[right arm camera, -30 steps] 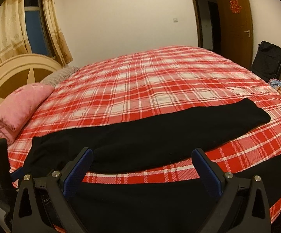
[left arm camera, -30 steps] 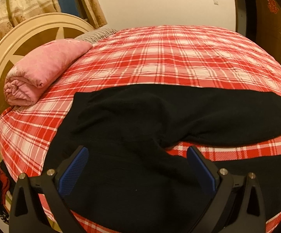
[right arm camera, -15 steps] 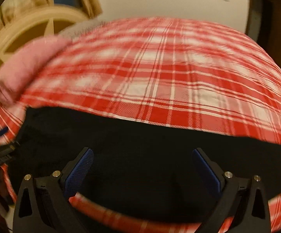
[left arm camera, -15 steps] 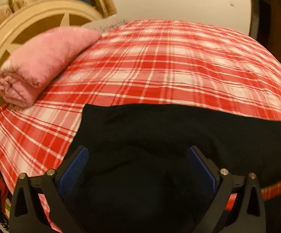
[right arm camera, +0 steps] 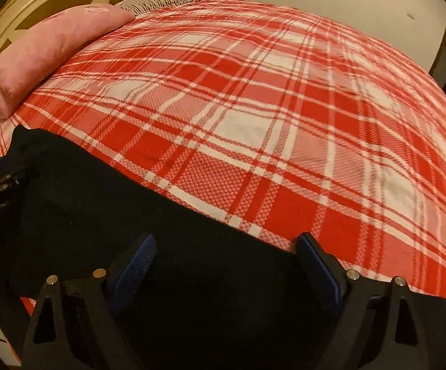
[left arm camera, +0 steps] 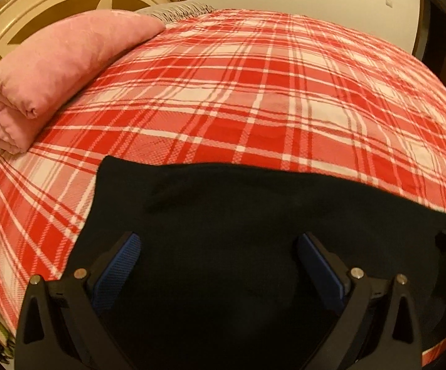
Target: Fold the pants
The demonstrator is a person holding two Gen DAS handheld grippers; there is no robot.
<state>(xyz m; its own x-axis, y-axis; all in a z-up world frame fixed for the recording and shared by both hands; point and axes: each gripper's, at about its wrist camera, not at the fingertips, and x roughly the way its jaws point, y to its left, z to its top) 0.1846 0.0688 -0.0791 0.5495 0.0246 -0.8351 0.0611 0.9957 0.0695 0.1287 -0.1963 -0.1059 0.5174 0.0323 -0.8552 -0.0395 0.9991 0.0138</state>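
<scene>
- Left gripper (left arm camera: 218, 242) and right gripper (right arm camera: 224, 243) hang with jaws spread wide, gripping nothing, low over the black pants (left arm camera: 238, 222).
- Both have dropped closer within a second; a grab for the first fold looks imminent.
- Pants lie at the near edge of the plaid bed (left arm camera: 269, 92); leg ends are cut off, dark folds unreadable.

I see the black pants (left arm camera: 253, 231) spread flat along the near edge of the bed (left arm camera: 253, 92), their dark fabric lying smooth on the red plaid cover. From my right camera the pants (right arm camera: 99, 209) run diagonally across the lower frame.
</scene>
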